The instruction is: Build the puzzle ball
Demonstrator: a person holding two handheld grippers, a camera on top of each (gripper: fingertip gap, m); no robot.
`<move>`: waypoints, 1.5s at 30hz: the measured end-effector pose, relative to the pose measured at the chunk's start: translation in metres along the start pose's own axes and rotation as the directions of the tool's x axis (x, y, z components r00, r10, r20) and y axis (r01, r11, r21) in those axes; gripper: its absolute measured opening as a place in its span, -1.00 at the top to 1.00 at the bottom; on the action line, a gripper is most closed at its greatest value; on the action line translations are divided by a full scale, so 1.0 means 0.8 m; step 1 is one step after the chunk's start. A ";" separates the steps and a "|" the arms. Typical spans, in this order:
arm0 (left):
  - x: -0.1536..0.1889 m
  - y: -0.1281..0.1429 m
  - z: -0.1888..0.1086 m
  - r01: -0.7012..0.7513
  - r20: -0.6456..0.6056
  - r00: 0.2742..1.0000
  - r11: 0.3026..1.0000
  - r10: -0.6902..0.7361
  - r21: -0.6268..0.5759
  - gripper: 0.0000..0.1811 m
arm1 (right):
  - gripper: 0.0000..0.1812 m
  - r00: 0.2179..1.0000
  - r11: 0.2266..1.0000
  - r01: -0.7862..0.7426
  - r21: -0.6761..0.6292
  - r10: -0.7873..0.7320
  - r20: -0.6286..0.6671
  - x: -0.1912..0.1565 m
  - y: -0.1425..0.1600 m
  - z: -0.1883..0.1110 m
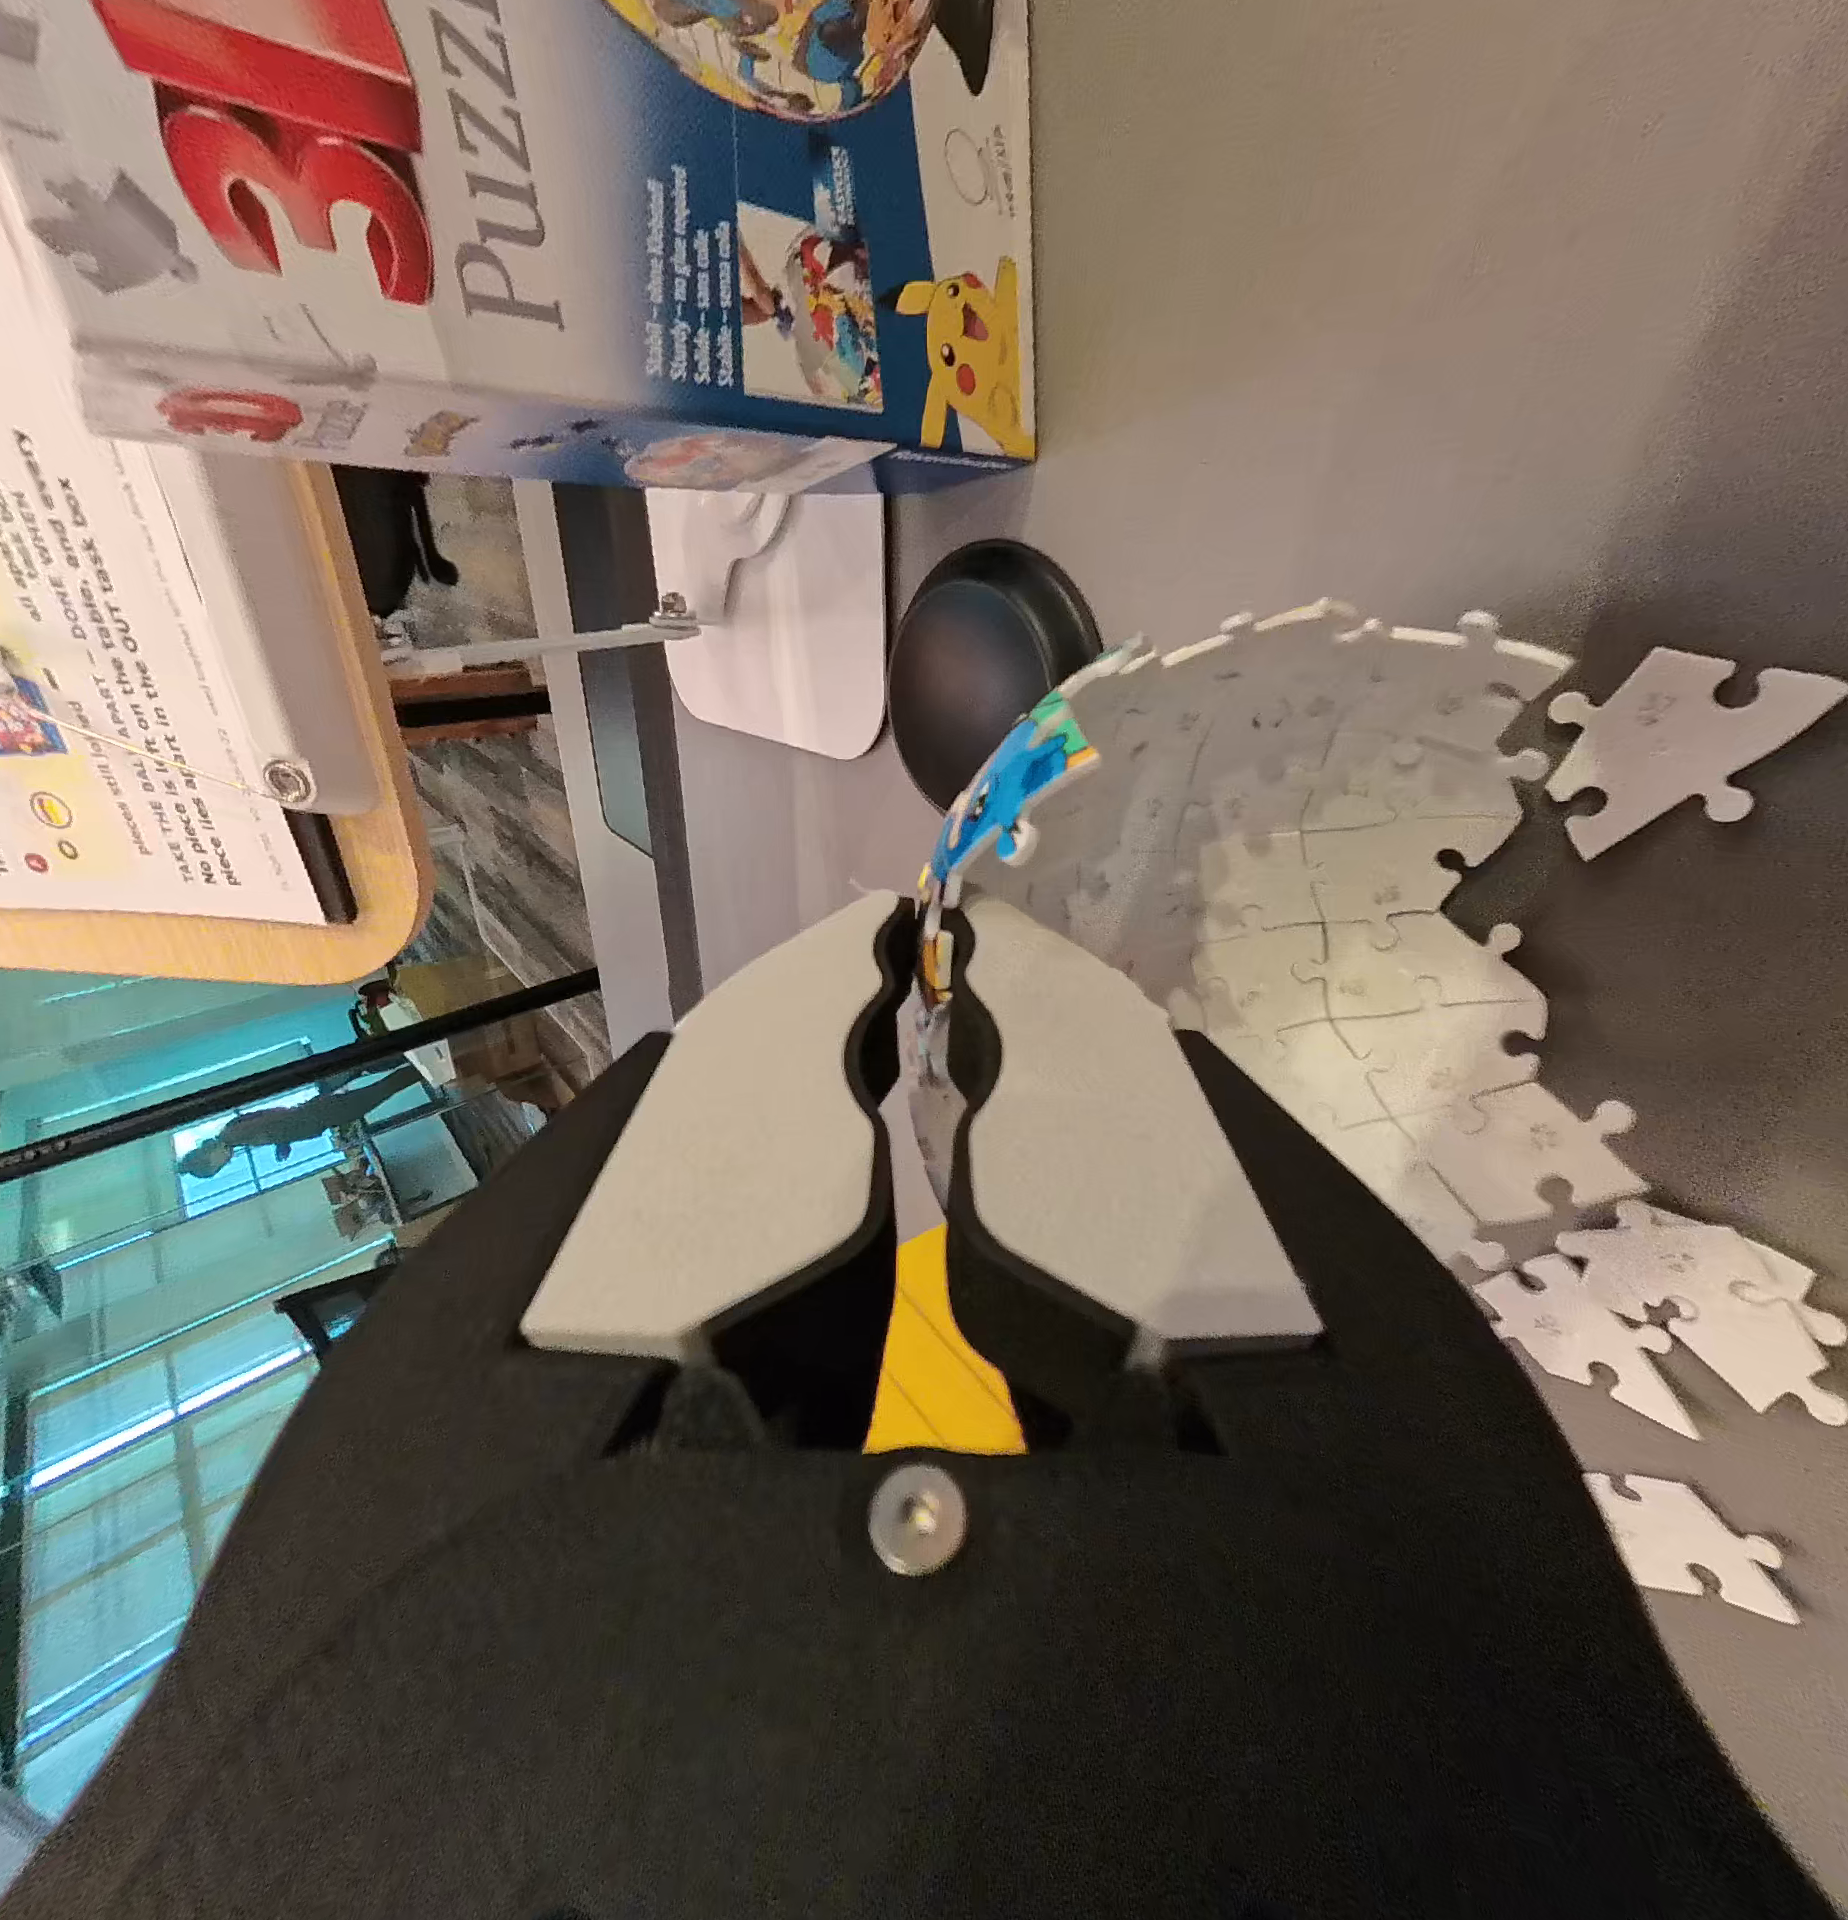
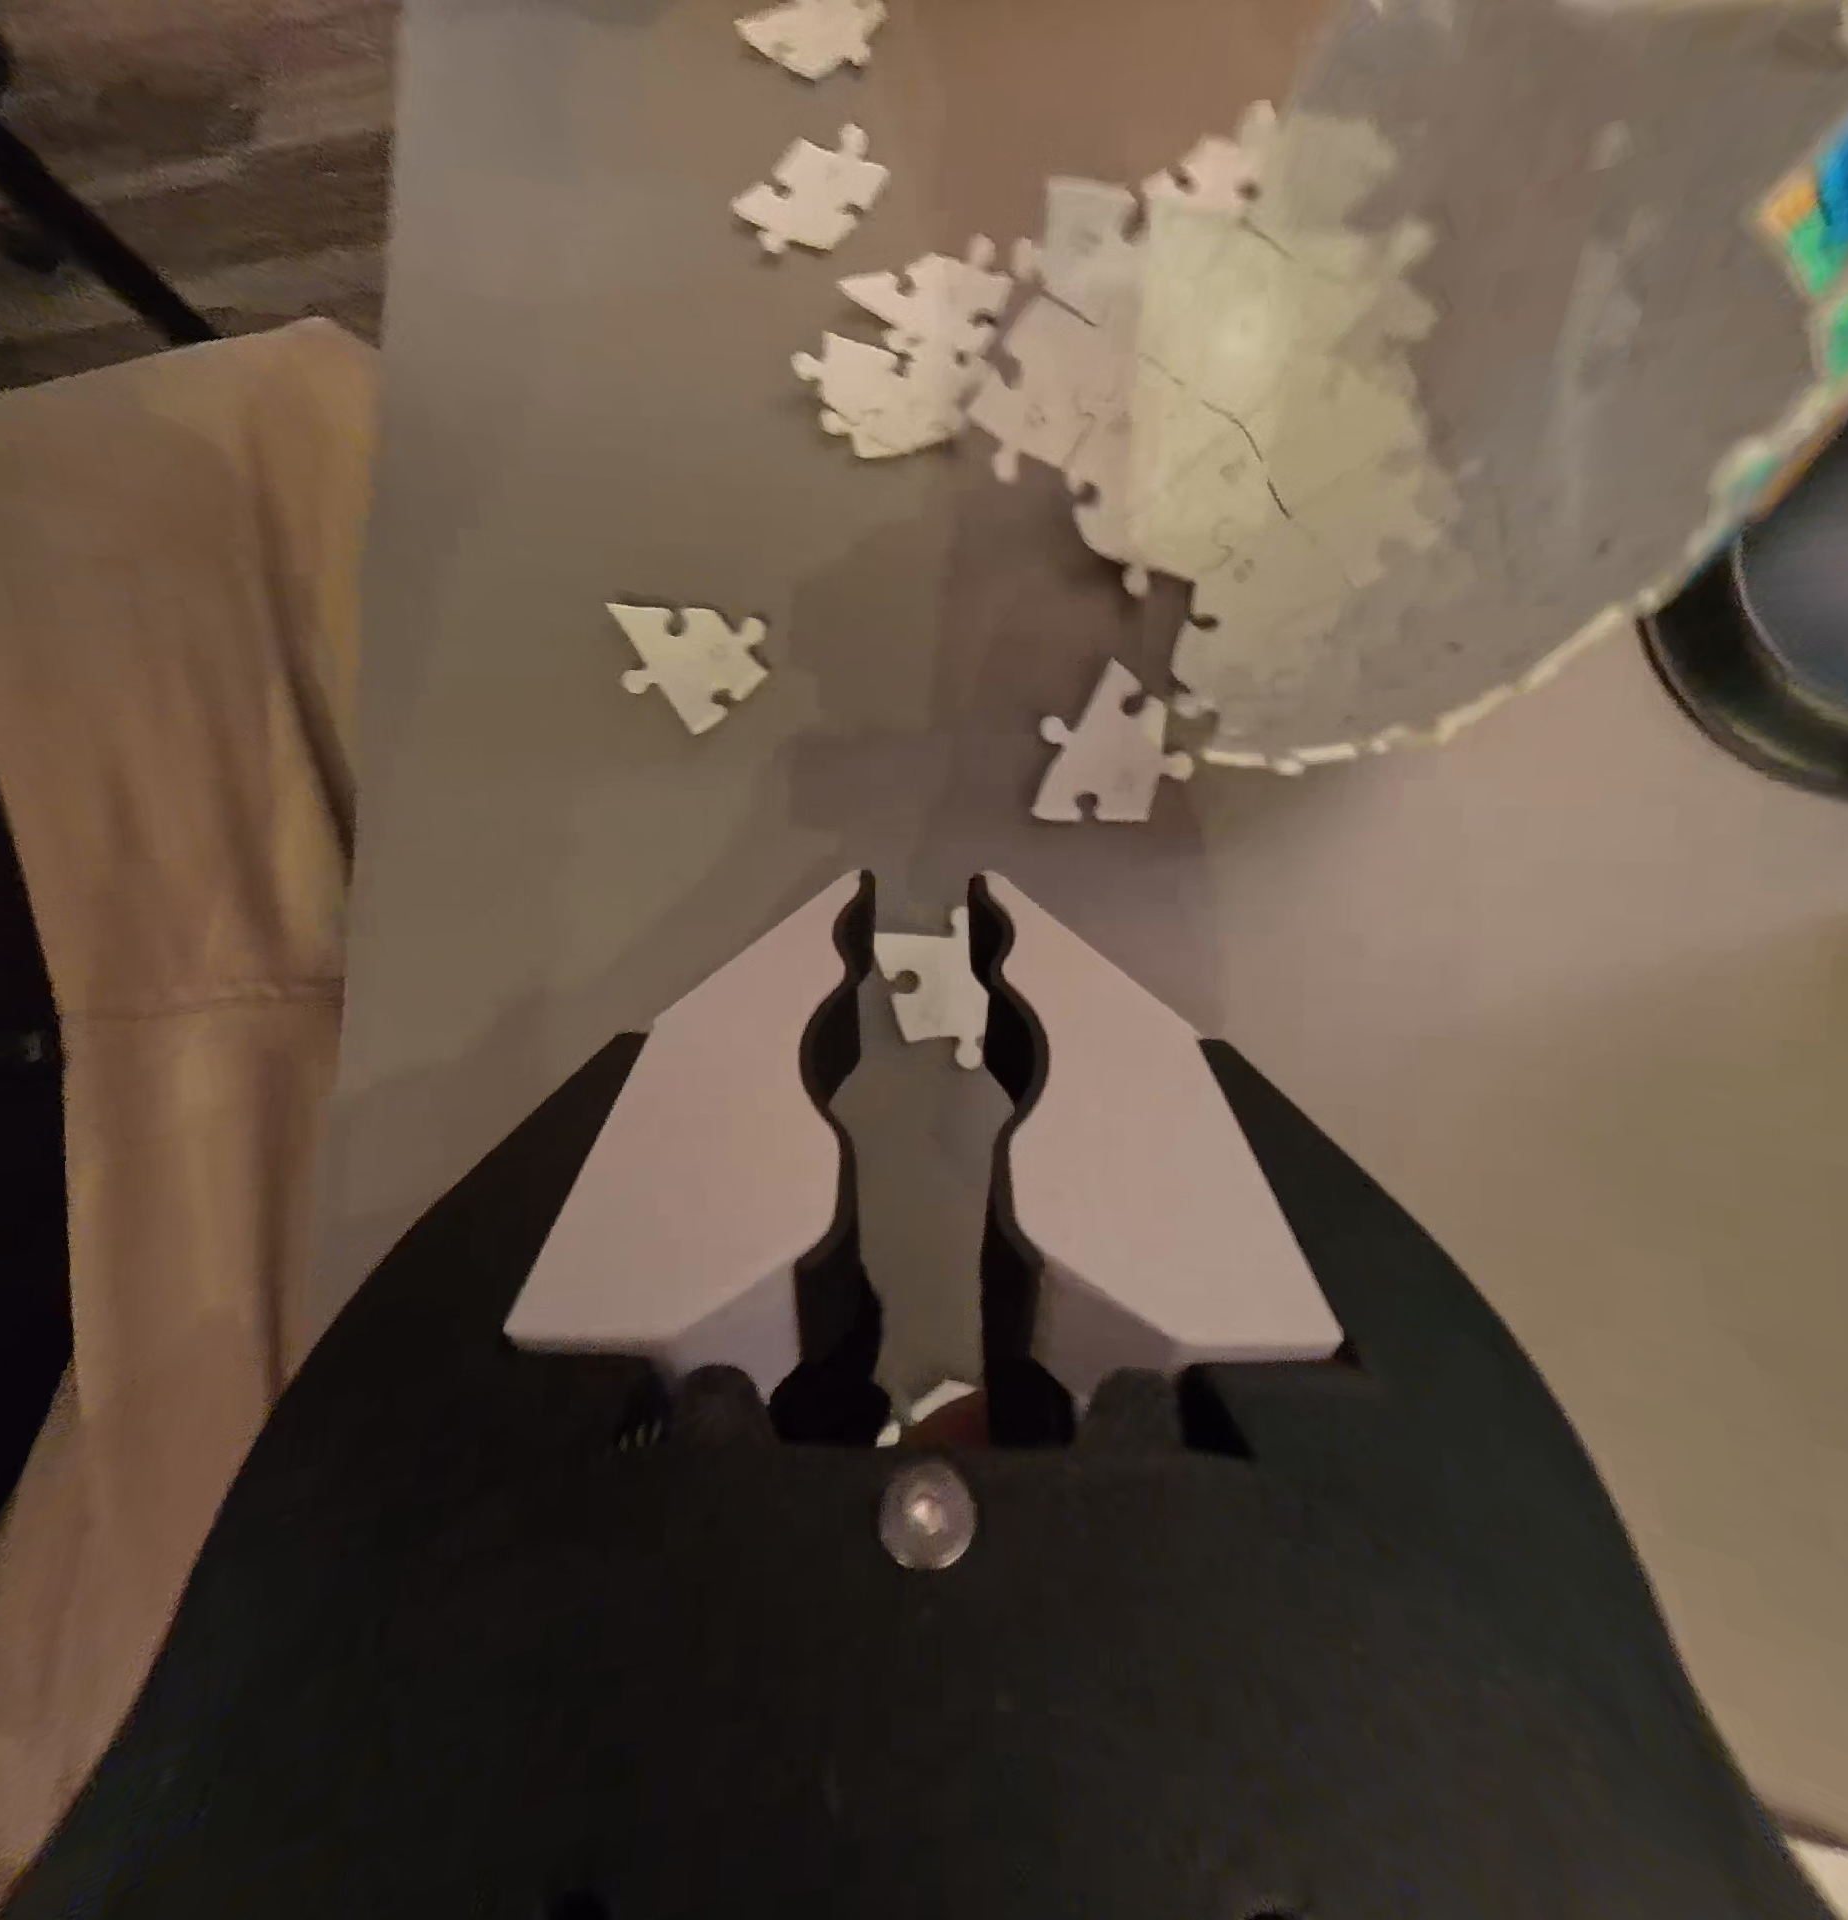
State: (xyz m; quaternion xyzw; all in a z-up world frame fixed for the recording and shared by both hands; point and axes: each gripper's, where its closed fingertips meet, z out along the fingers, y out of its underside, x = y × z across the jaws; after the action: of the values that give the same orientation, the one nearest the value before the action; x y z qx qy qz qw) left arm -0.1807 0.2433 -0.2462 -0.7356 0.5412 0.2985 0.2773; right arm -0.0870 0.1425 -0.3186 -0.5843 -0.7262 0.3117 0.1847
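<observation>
Left gripper [image 1: 925,920] fingers pinch the half-built ball's [image 1: 1346,914] rim; right gripper [image 2: 922,894] fingers narrowly parted, piece [image 2: 930,992] partly hidden.

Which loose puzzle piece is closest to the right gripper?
The white piece seen between the right gripper's open fingers. The other loose pieces lie farther off, nearer the half-built ball.

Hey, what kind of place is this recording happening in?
Probably an indoor office or lab work table: a grey table with a puzzle box and instruction sheet, glass railing behind it.
</observation>
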 end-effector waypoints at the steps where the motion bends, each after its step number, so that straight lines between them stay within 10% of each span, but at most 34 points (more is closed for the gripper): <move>1: 0.001 0.000 0.000 -0.005 0.000 1.000 1.000 0.005 0.001 0.96 | 0.81 0.999 0.999 0.036 0.008 -0.036 0.007 -0.005 -0.002 0.000; 45: 0.008 0.000 0.007 -0.055 -0.077 0.996 0.987 0.044 -0.148 0.96 | 0.51 0.840 0.874 0.481 -0.067 -0.482 -0.251 0.011 -0.011 0.021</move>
State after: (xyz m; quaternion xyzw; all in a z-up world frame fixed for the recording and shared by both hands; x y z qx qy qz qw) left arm -0.1797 0.2433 -0.2546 -0.7512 0.5450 0.3179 0.1938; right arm -0.1066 0.1458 -0.3258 -0.4192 -0.8192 0.1755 0.3500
